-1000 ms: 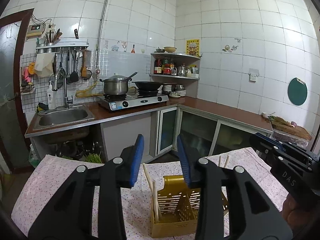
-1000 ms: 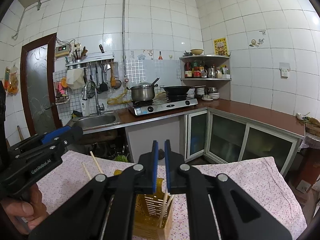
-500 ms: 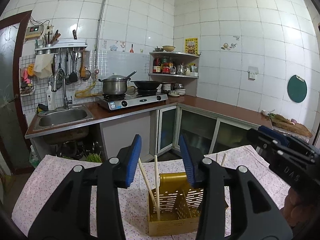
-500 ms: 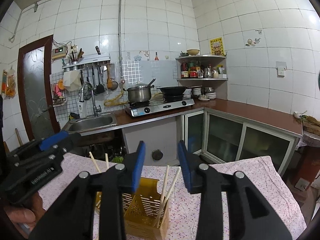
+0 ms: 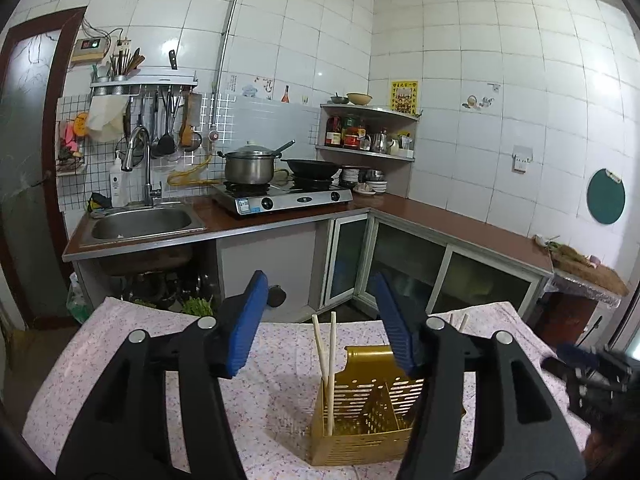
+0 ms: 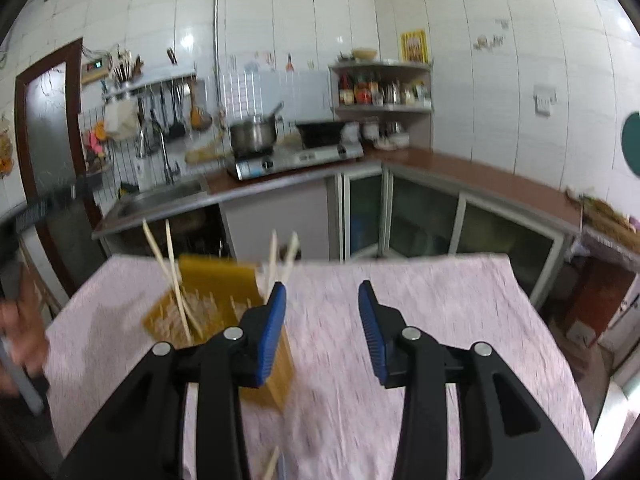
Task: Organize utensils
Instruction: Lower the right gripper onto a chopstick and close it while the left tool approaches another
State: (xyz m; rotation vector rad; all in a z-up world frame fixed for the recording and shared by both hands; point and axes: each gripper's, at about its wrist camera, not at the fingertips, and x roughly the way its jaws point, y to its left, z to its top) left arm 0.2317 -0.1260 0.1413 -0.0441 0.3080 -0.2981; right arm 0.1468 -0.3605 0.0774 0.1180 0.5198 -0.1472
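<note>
A gold slotted utensil holder (image 5: 362,416) stands on the table with the floral cloth (image 5: 120,344). Two wooden chopsticks (image 5: 326,354) stand upright in its left compartment; another pair's tips (image 5: 460,322) show behind my right finger. My left gripper (image 5: 320,324) is open and empty, just above and behind the holder. In the blurred right wrist view the holder (image 6: 216,296) sits at the left with both chopstick pairs (image 6: 172,276) in it. My right gripper (image 6: 322,332) is open and empty, to the right of the holder. A loose chopstick (image 6: 271,462) lies on the cloth below it.
Behind the table is a kitchen counter (image 5: 440,224) with a sink (image 5: 140,224), a gas stove (image 5: 280,198) with a pot and a wok, and a corner shelf (image 5: 368,132). The other gripper (image 5: 592,380) shows at the right edge of the left wrist view.
Both grippers have opened wider. My right gripper has swung right, away from the holder, and its view is blurred. My left gripper has pulled back and up from the holder.
</note>
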